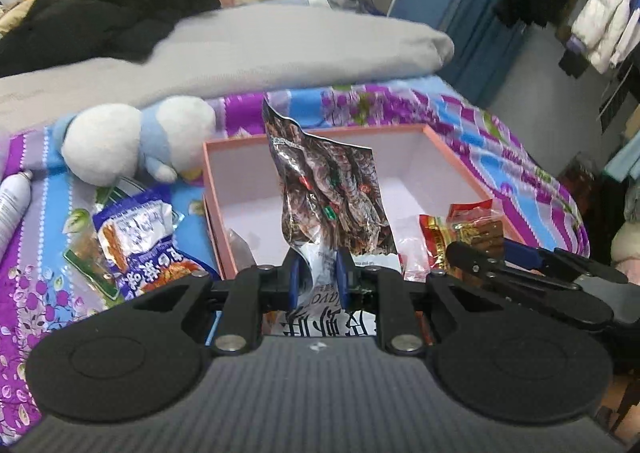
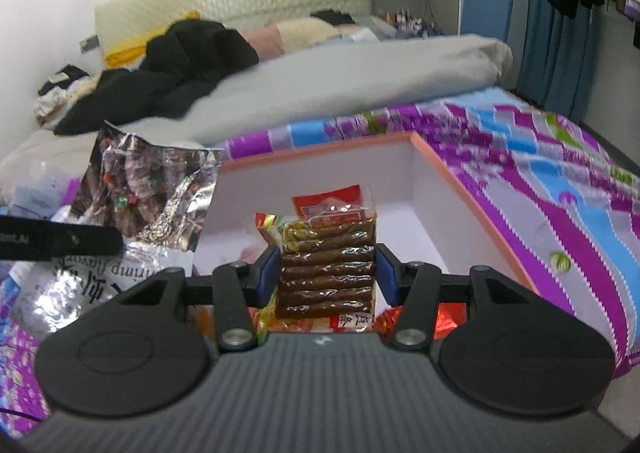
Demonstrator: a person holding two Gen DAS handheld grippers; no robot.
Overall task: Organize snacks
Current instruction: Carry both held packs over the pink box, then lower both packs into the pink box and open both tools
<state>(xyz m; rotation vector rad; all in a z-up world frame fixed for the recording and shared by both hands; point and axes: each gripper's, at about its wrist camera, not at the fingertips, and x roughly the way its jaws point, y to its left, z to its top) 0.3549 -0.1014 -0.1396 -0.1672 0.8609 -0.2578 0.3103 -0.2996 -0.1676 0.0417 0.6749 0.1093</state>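
- An open pink box with a white inside sits on the bed's purple and blue floral sheet. The part of its floor that shows is bare.
- The left claw is nearly together, its blue pads clamped on the lower part of a crinkled foil shrimp snack bag. The bag stands upright over the near edge of the box.
- The right claw stands about half apart, its pads pressed on both sides of a clear pack of brown sticks. The pack is held over the box's near side; a red and gold wrapper shows behind and under it.
- In the left wrist view the right claw comes in from the right edge, with the red and gold wrapper showing above it.
- A blue and white snack packet lies on the sheet left of the box, not in it. A white and blue plush toy lies just beyond it, near the box's far left corner.
- A white spray can is cut off at the left edge.
- The near wall of the box is hidden behind both claws, so whether either snack touches the box cannot be told.
- The sheet's pattern is blurred in both views.
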